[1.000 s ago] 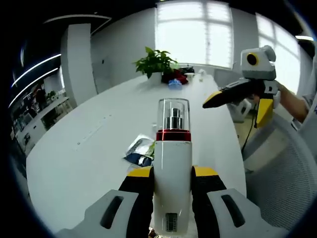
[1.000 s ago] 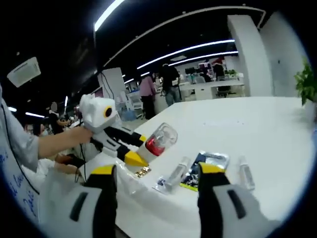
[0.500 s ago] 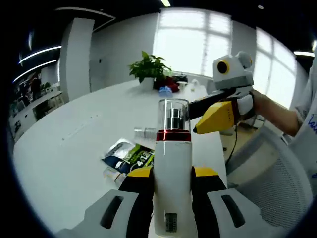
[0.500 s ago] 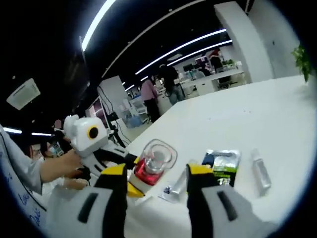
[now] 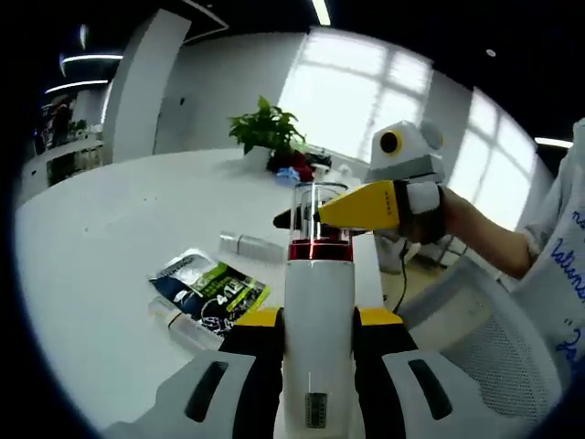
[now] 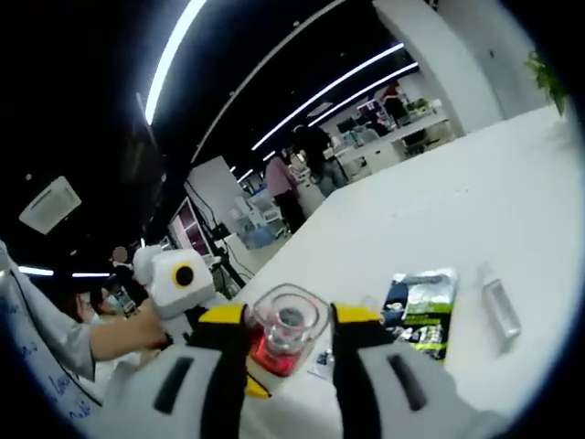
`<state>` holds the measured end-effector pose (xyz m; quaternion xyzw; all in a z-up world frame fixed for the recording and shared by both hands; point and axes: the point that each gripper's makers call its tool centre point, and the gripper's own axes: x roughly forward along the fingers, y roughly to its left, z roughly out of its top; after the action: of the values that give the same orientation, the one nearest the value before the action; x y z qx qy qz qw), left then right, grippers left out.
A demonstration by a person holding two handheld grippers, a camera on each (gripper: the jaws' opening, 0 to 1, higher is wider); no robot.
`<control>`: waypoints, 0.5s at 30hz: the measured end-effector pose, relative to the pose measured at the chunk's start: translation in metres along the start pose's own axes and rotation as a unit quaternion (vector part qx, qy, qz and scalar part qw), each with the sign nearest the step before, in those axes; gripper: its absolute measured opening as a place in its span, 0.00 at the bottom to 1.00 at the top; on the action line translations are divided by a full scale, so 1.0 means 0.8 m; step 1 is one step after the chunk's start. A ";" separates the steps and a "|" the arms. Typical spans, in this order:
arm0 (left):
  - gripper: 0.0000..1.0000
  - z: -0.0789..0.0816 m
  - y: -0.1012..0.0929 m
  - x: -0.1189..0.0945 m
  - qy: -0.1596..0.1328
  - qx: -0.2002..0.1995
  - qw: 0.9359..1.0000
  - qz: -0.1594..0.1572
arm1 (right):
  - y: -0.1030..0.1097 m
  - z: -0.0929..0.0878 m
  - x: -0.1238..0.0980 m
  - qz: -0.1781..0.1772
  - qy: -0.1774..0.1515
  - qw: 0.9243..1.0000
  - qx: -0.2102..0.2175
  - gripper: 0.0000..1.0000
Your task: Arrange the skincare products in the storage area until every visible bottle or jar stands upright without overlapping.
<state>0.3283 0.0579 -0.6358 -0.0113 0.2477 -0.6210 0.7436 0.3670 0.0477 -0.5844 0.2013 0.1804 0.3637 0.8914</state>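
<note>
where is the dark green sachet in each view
Left gripper view: the dark green sachet lies flat on the white table, left of centre, beside the white pump bottle.
Right gripper view: it lies right of centre, just right of the right hand-held gripper.
Shared landmark: the pump bottle's clear cap with its red band, centre of the left gripper view, low between the jaws in the right gripper view.
</note>
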 end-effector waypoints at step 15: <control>0.25 -0.024 0.006 0.027 0.048 0.044 0.998 0.013 | 0.023 -0.013 0.014 0.001 0.028 0.992 -0.123 0.30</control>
<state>0.3278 0.0446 -0.6619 0.0547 0.2560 -0.6211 0.7387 0.3593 0.0704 -0.5865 0.0801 0.1592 0.3895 0.9036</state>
